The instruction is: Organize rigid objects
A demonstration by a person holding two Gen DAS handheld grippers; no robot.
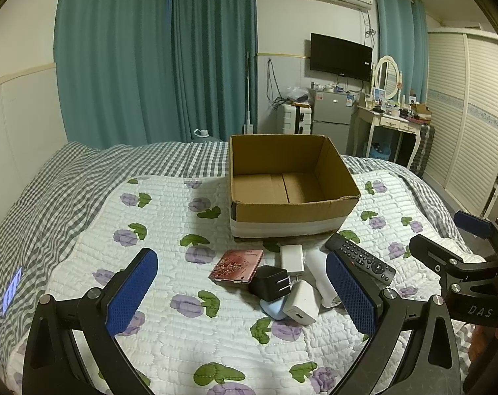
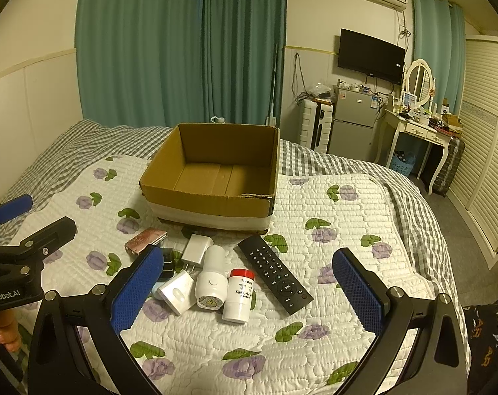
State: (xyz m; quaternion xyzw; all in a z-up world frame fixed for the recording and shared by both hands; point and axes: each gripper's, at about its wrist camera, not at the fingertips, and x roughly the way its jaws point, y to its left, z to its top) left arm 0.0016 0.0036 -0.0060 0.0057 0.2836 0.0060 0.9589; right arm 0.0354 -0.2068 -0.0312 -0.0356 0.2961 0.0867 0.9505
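Site: bed with a floral quilt point(image 2: 347, 230) over a checked cover.

Container: open cardboard box point(image 2: 212, 177), upright on the quilt, nothing visible inside.

Loose items, clustered on the quilt just in front of the box:
- Remote point(image 2: 274, 274), black, lying flat, at the right edge of the cluster, apart from the box.
- Red-capped bottle point(image 2: 238, 295), white, touching or just beside the remote's left side.
- White cylinder point(image 2: 212, 279), on its side, left of the bottle, warning sticker on its near end.
- White charger point(image 2: 197, 249), flat, nearest the box.
- White cube plug point(image 2: 176, 291), resting against a pale blue piece point(image 1: 271, 307); what that piece is cannot be told.
- Black plug point(image 1: 271, 282), prongs up, partly hidden in the right view.
- Pink case point(image 1: 236, 266), flat, at the left edge.

Tools:
- Left gripper point(image 1: 242, 293), fingers spread wide, holding nothing, hovering over the left half of the cluster.
- Right gripper point(image 2: 244, 291), fingers spread wide, holding nothing, hovering over the bottle and cylinder.

Step in hand, as judged: first pick; nothing is boxed yet.

Handling note: take edge pieces first. The remote suits the right tool: close across its narrow width near the middle, so it stays level. The pink case suits the left. The cylinder and bottle may roll if nudged, so descend straight and keep clear of neighbours.
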